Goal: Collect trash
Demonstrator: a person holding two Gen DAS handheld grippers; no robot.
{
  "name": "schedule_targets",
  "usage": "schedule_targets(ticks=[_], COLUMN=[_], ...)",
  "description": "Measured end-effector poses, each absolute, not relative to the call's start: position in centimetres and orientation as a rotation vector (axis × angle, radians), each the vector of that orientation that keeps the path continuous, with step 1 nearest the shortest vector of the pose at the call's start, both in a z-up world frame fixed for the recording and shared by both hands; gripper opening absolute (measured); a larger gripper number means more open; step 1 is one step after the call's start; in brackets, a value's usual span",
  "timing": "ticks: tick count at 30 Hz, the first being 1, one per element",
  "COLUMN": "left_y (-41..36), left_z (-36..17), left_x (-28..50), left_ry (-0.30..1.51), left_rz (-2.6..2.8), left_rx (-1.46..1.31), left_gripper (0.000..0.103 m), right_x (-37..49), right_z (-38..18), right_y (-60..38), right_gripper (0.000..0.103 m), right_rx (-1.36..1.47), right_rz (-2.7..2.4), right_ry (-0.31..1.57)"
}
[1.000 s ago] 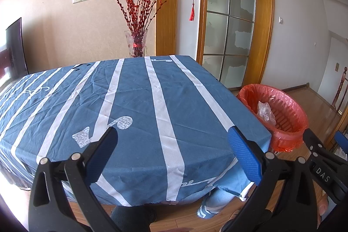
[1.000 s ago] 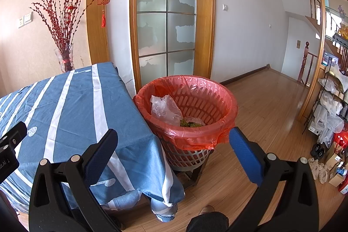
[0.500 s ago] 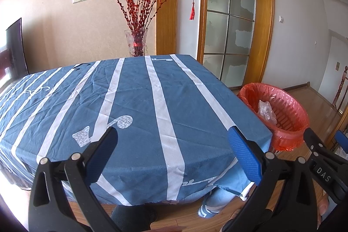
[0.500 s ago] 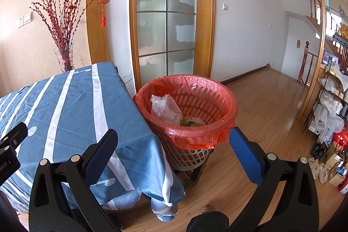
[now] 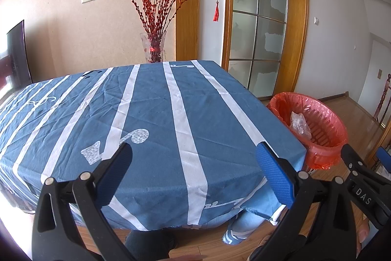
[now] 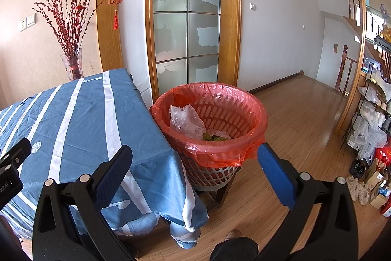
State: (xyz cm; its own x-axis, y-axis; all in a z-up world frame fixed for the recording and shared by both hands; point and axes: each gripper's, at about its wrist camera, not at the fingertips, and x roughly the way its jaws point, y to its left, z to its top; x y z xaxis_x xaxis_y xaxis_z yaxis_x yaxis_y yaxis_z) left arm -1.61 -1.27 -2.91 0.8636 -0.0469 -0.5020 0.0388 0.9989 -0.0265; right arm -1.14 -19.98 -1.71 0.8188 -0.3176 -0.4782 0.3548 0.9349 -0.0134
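A round basket bin lined with a red plastic bag (image 6: 234,153) stands on the floor at the table's right corner; it also shows in the left wrist view (image 5: 325,148). Inside lie a crumpled clear plastic bag (image 6: 185,121) and some green scraps (image 6: 213,137). My left gripper (image 5: 194,163) is open and empty, held over the near edge of the blue striped tablecloth (image 5: 156,114). My right gripper (image 6: 195,163) is open and empty, in front of the bin and the table corner (image 6: 176,158). No loose trash shows on the cloth.
A glass vase of red branches (image 5: 154,45) stands behind the table's far edge. A frosted glass door (image 6: 187,28) is behind the bin. Shelves with bags and boxes (image 6: 371,129) line the right wall. Wooden floor (image 6: 305,114) stretches right of the bin.
Almost nothing has moved. The left view has drifted very slightly, so the bin sits a little lower right in it. Both grippers stay open and empty.
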Motion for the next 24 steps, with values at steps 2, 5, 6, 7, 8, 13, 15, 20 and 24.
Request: schedule_targets(ticks=[2,5,6,7,8,13,15,20,24], left_y=[-1.3,-1.15,-1.23,-1.25,-1.15,-1.24,-1.11,-0.92,-0.99], left_z=[-2.88,-2.97,-2.94,-2.93,-3.0,-2.95,-3.02,-3.08,-2.98], left_x=[-1.56,-1.71,-1.64,-1.62,-1.71,-1.69,-1.83,-1.91,-1.73], left_ry=[0.527,0.526,0.526,0.528,0.529,0.523,0.519,0.523,0.529], left_rz=[-0.045,-0.046,-0.046,-0.046,-0.045,-0.038,-0.037,-0.036,-0.038], left_rx=[-0.015,-0.014,-0.014,-0.014,-0.014,-0.012,-0.012,-0.013,-0.012], left_gripper=[0.099,0.099,0.099,0.099,0.099,0.099,0.099,0.099,0.099], right_x=[-1.13,-1.19,-1.19,-1.15,-1.2,-1.2,-1.17,-1.25,-1.27], right_z=[-1.72,-1.82,-1.84,-1.79,-1.85,-1.92,-1.97,-2.14,-2.15], right_y=[-19.96,-19.96,-19.95,-19.99,-19.93,-19.84,-19.87,-19.73,-19.67], right_gripper=[0.101,0.101,0.101,0.101,0.101,0.101,0.101,0.101,0.101], right_rx=[0.079,0.079,0.079,0.08,0.08,0.08,0.08,0.08,0.08], right_rz=[-0.357,-0.356,-0.356,-0.356,-0.356,-0.355,-0.354,-0.351,-0.351], right_ry=[0.497,0.497,0.497,0.497,0.498,0.499,0.5,0.503,0.503])
